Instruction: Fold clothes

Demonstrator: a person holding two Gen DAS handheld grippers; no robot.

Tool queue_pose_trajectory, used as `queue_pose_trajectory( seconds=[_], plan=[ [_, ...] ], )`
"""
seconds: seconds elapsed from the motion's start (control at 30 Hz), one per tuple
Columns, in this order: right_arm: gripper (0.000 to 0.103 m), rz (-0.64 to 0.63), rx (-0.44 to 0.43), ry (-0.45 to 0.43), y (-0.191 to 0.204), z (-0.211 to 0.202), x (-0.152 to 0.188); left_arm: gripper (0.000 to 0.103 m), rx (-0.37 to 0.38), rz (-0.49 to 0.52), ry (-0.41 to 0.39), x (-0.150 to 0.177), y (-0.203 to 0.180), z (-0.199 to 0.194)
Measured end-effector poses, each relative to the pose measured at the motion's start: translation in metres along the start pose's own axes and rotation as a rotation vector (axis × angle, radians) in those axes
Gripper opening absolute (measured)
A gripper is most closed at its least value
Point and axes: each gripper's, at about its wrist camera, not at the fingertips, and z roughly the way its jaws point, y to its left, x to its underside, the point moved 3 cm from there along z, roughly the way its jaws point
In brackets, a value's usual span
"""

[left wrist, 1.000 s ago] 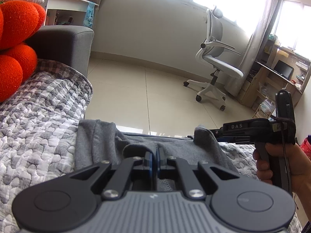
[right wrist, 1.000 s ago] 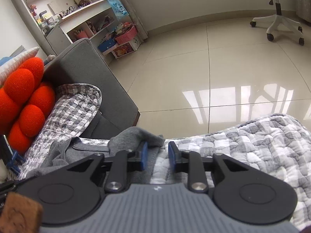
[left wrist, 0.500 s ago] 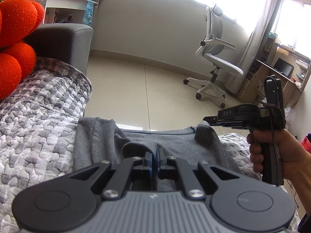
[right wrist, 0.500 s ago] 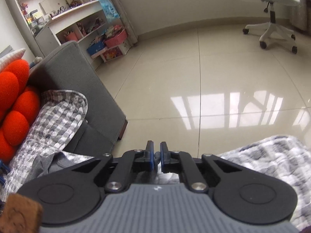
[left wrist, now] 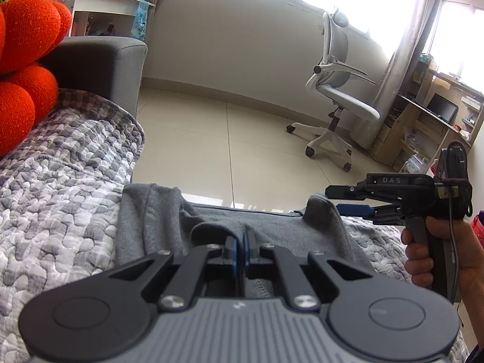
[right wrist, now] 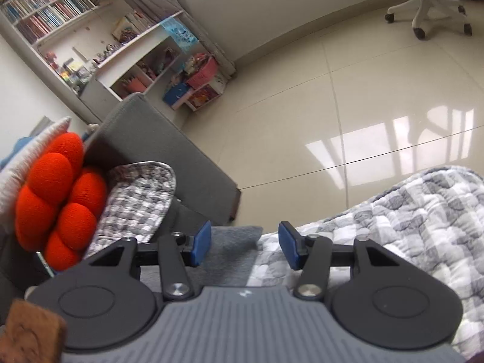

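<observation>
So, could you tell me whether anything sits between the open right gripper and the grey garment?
Nothing visible does. The right gripper is open with the grey garment showing directly between its fingers, beside the checked quilt.

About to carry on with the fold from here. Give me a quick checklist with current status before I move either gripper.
1. Left gripper shut on the grey garment: ok.
2. Right gripper open, holding nothing: ok.
3. Garment corner lies between the right gripper's blue pads: ok.
4. Garment rests on the quilted cover, not hanging off the edge: cannot tell.
5. Orange cushion apart from both grippers: ok.
6. Garment flat: not ok, bunched near the left gripper.
</observation>
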Motion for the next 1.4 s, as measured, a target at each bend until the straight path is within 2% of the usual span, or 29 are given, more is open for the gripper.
queue_pose_trajectory(
  seconds=[0.07,0.1,0.13,0.23,0.3,0.37,0.43,0.47,0.57,0.6,0.7,0.73,0.77,0.8,0.9,0.97,1.07,1.2,1.23,1.3,1.33,1.37,1.4],
  plan=[
    [0.048,-0.007,-0.013,0.004,0.002,0.000,0.003,0.004,-0.010,-0.007,-0.012,-0.001,0.000,-0.002],
    [0.016,-0.010,-0.020,0.006,0.003,0.000,0.005,0.004,-0.017,-0.012,-0.022,-0.002,0.000,-0.004],
    [0.004,-0.020,-0.011,0.001,0.005,0.000,0.005,0.004,-0.024,-0.017,-0.033,-0.003,0.000,-0.006],
    [0.003,-0.009,0.036,-0.072,0.003,-0.008,0.000,0.004,-0.029,-0.010,-0.080,-0.008,-0.003,-0.015],
    [0.000,-0.016,0.102,-0.095,-0.005,-0.010,0.001,0.004,-0.037,0.007,-0.084,-0.009,-0.004,-0.014],
    [0.000,-0.034,0.149,-0.090,-0.012,-0.007,0.005,0.004,-0.057,0.031,-0.043,-0.003,-0.004,-0.003],
    [0.001,-0.030,0.107,-0.093,-0.013,-0.010,0.009,0.004,-0.063,0.021,-0.021,0.002,0.000,0.001],
    [0.004,-0.021,0.080,-0.094,-0.012,-0.012,0.010,0.004,-0.059,0.011,-0.021,0.004,0.002,0.001],
    [0.032,0.029,-0.021,-0.101,-0.005,-0.025,0.009,0.005,-0.041,-0.018,-0.052,-0.002,0.005,-0.004],
    [0.048,0.031,-0.046,-0.098,-0.002,-0.027,0.009,0.005,-0.040,-0.025,-0.055,-0.003,0.006,-0.005],
    [0.048,-0.077,-0.023,-0.014,0.015,-0.016,0.019,0.005,-0.050,-0.020,-0.045,0.000,0.005,-0.003],
    [0.044,-0.125,-0.001,-0.015,0.021,-0.014,0.022,0.005,-0.053,-0.015,-0.042,0.000,0.004,-0.002],
    [0.034,-0.160,0.020,-0.017,0.025,-0.013,0.024,0.005,-0.055,-0.013,-0.047,0.000,0.003,-0.003],
    [0.001,-0.166,0.036,-0.023,0.025,-0.013,0.024,0.005,-0.058,-0.012,-0.052,0.000,0.002,-0.003],
    [0.001,-0.112,0.051,-0.077,0.014,-0.021,0.022,0.005,-0.055,-0.017,-0.078,-0.003,0.001,-0.008],
    [0.001,-0.055,0.023,-0.117,0.001,-0.029,0.023,0.005,-0.062,-0.008,-0.079,-0.004,0.000,-0.006],
    [0.000,-0.038,0.055,-0.110,-0.010,-0.025,0.028,0.005,-0.096,0.017,-0.064,0.001,-0.001,-0.001],
    [0.001,-0.011,0.058,-0.146,-0.015,-0.031,0.026,0.005,-0.068,0.007,-0.045,0.003,0.001,0.001],
    [0.013,0.007,0.032,-0.149,-0.015,-0.034,0.024,0.005,-0.060,-0.005,-0.042,0.003,0.002,0.001],
    [0.017,0.009,-0.017,-0.143,-0.010,-0.037,0.019,0.006,-0.056,-0.031,-0.032,0.002,0.005,0.002],
    [0.036,-0.022,-0.025,-0.135,-0.003,-0.036,0.017,0.006,-0.062,-0.038,-0.032,0.002,0.007,0.002],
    [0.046,-0.052,-0.033,-0.128,0.004,-0.034,0.015,0.006,-0.067,-0.040,-0.033,0.002,0.007,0.002],
    [0.052,-0.087,-0.030,-0.112,0.011,-0.031,0.015,0.006,-0.066,-0.041,-0.036,0.002,0.007,0.001]
  ],
)
